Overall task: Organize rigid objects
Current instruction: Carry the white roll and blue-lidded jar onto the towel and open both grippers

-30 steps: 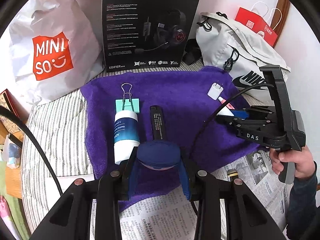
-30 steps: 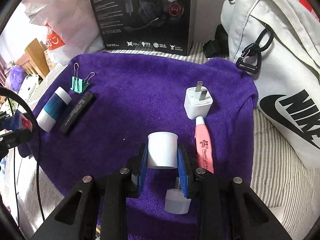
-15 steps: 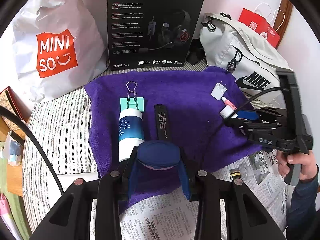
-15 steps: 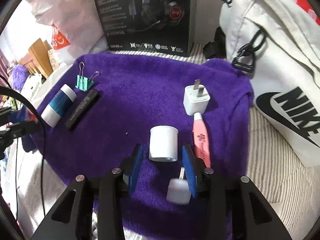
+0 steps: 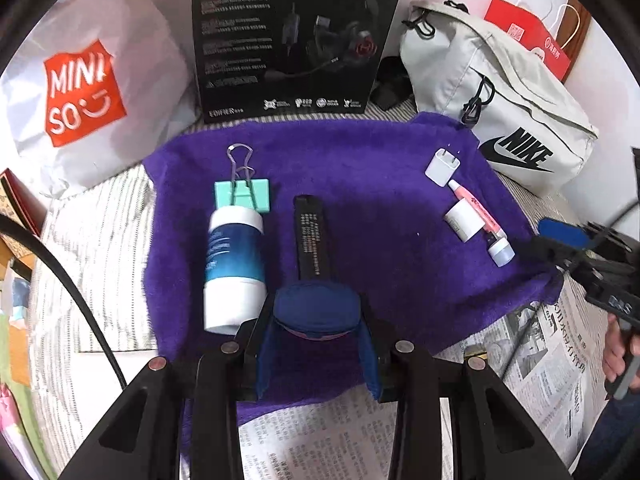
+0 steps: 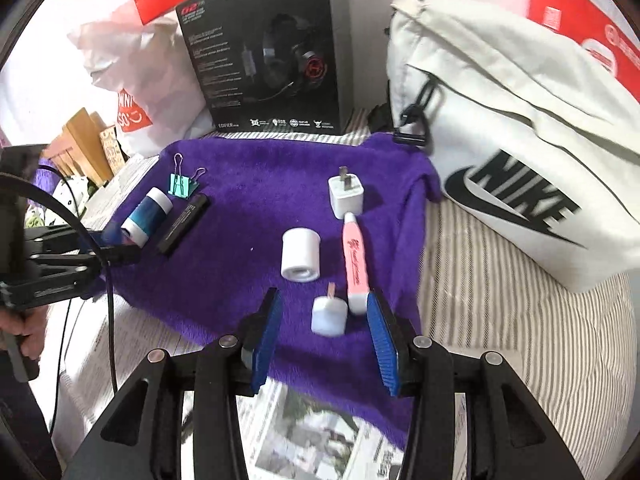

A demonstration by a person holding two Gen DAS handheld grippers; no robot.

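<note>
A purple towel (image 5: 360, 184) holds the objects. My left gripper (image 5: 316, 332) is shut on a dark blue round case (image 5: 316, 308) at the towel's near edge. Beside it lie a blue-and-white bottle (image 5: 234, 264), a teal binder clip (image 5: 242, 194) and a black bar (image 5: 310, 240). My right gripper (image 6: 326, 336) is open and empty, pulled back over the towel's near edge. A white cylinder (image 6: 300, 254) lies free ahead of it, next to a pink tube (image 6: 355, 258), a white charger plug (image 6: 346, 196) and a small white cap (image 6: 329, 315).
A black headset box (image 5: 296, 36), a white Miniso bag (image 5: 80, 92) and a white Nike bag (image 5: 504, 120) stand behind the towel. Newspaper (image 5: 552, 344) lies under the towel's near edge on striped bedding (image 6: 500, 320). A red bag (image 6: 580, 20) sits far right.
My right gripper opened, let go of the white cylinder on the towel, and drew back. My left gripper keeps its hold on the blue case and shifted slightly.
</note>
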